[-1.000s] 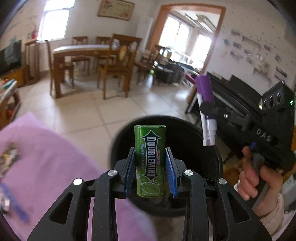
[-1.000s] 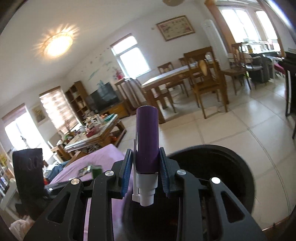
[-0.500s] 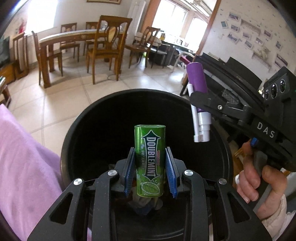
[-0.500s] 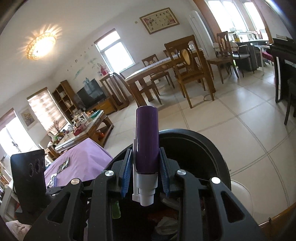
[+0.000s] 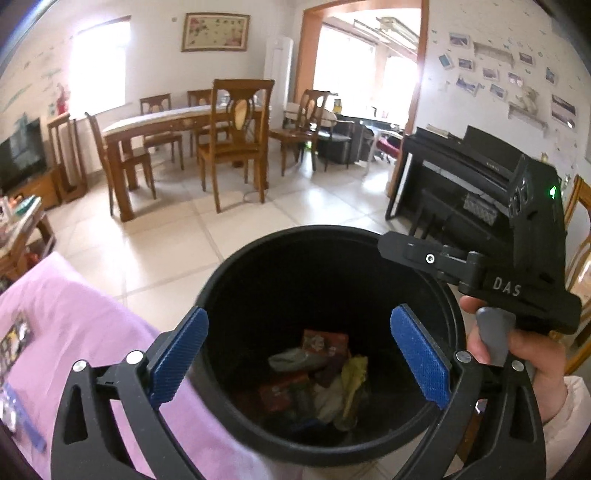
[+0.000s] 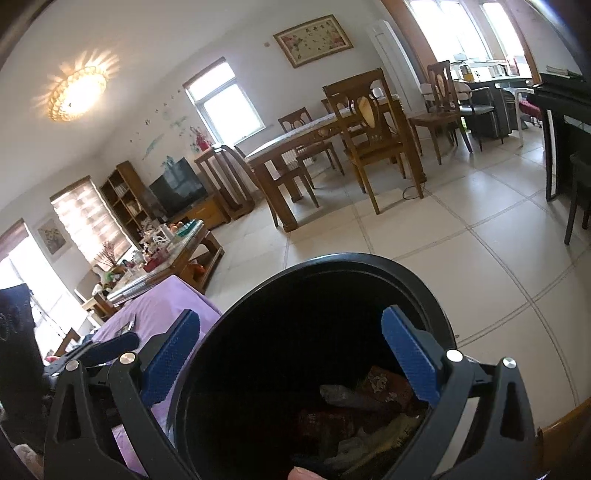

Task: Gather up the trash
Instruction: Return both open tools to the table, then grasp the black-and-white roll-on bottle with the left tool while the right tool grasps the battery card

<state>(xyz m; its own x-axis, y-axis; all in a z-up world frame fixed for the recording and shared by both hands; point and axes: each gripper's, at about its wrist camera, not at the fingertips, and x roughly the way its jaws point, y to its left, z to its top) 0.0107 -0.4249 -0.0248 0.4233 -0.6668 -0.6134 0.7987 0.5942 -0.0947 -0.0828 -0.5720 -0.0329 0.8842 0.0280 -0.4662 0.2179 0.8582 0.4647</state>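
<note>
The gum pack and purple tube are gone: left gripper (image 5: 299,354) and right gripper (image 6: 291,358) have just opened wide, empty, above the bin (image 5: 258,258).

One round black plastic bin (image 5: 229,280) stands on the tiled floor. Two black handheld grippers show, each with two blue-padded fingers (image 5: 177,354). One purple cloth-covered desk (image 5: 74,317) lies beside the bin. One brown wooden dining table (image 5: 155,125) stands with at least five wooden chairs (image 5: 236,140). One black upright piano (image 5: 454,177), one framed picture (image 5: 215,31).
</note>
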